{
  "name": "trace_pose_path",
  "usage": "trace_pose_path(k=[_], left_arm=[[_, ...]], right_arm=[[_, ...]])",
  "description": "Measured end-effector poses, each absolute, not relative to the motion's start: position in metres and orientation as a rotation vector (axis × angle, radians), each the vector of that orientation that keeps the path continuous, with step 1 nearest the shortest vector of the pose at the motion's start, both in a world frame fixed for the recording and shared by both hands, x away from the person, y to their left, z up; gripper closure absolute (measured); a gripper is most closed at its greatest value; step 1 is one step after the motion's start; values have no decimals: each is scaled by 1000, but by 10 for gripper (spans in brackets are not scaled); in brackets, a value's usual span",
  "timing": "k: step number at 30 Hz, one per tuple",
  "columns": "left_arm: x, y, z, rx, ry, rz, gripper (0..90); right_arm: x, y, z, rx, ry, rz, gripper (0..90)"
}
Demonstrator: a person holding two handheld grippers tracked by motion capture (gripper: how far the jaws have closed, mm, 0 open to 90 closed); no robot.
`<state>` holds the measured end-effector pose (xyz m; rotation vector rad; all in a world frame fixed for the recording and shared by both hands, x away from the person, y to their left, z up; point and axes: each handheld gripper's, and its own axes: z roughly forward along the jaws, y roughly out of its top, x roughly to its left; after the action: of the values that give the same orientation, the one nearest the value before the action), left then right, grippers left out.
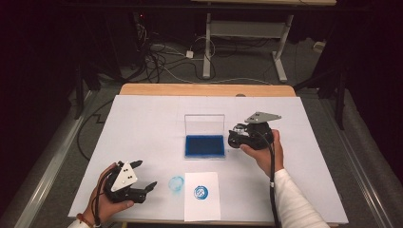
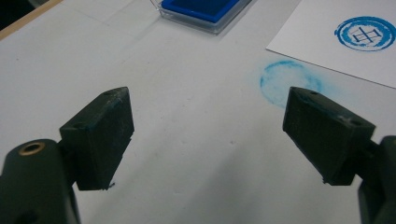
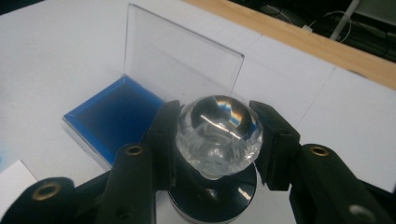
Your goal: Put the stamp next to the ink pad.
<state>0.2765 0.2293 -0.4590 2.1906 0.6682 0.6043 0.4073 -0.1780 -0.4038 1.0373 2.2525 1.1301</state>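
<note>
Holding clear-knobbed stamp (image 3: pixel 218 135) clenched in right gripper (image 1: pixel 249 135) fingers, at three o'clock of blue ink pad (image 1: pixel 205 146); left gripper (image 1: pixel 135 178) fingers released, idling on desk (image 1: pixel 142 123). Next, likely: setting stamp down squarely.

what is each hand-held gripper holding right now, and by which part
The right hand-held gripper grips a stamp by its clear rounded knob, one jaw on each side. The left hand-held gripper holds nothing; its jaws are open.
</note>
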Motion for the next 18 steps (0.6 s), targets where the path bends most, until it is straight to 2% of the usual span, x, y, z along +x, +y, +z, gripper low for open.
trace_pose_path(k=[18], left_arm=[[277, 229, -460, 2199, 685, 583, 157]], right_arm=[[414, -180, -434, 1099, 2261, 1100, 565]])
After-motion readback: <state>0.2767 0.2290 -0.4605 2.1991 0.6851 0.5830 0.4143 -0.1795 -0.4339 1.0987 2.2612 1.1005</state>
